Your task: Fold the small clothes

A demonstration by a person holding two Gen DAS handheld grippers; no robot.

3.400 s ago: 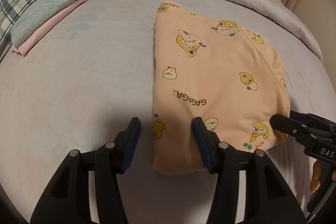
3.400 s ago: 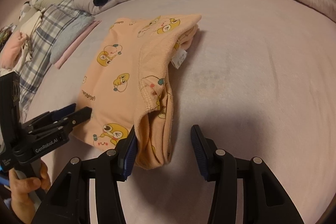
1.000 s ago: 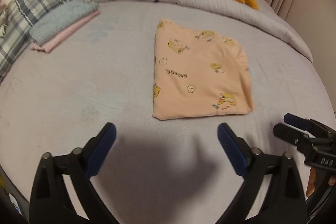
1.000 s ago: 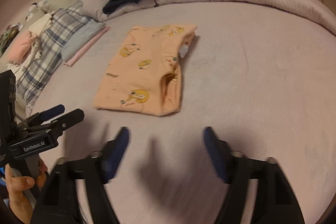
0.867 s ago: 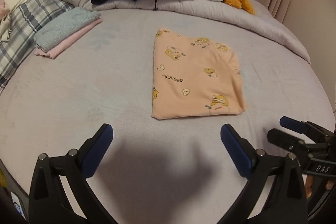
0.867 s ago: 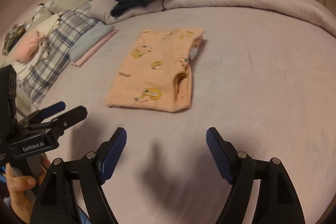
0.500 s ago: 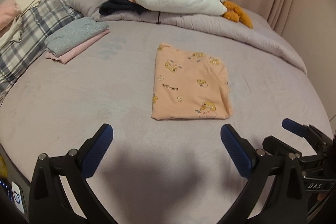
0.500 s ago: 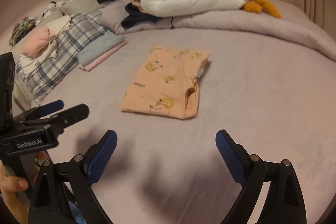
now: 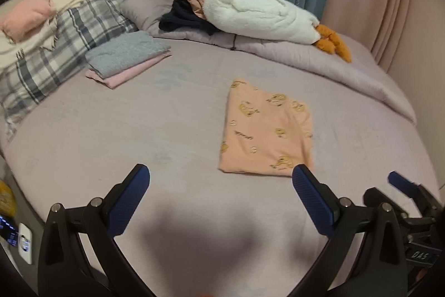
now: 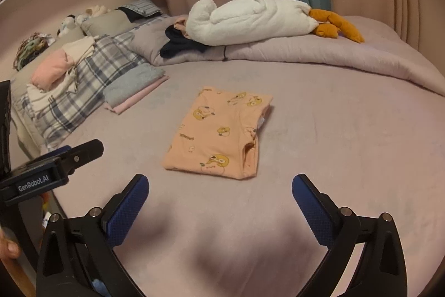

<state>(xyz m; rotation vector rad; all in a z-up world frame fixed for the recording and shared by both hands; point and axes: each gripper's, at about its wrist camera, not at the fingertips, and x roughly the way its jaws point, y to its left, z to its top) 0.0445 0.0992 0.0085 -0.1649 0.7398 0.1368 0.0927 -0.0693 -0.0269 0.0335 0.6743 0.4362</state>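
Lying folded ahead of both grippers, left gripper (image 9: 221, 194) gaping empty, right gripper (image 10: 219, 203) opening empty: shirt (image 10: 219, 134), soft, light; best pinched at near corners.

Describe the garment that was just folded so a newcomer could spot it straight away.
On the mauve bed, look at the open middle, in front of the white plush goose. The folded peach garment lies there alone, a flat rectangle. Unlike the plain grey and pink folded stack by the plaid pillow, it has yellow cartoon prints.
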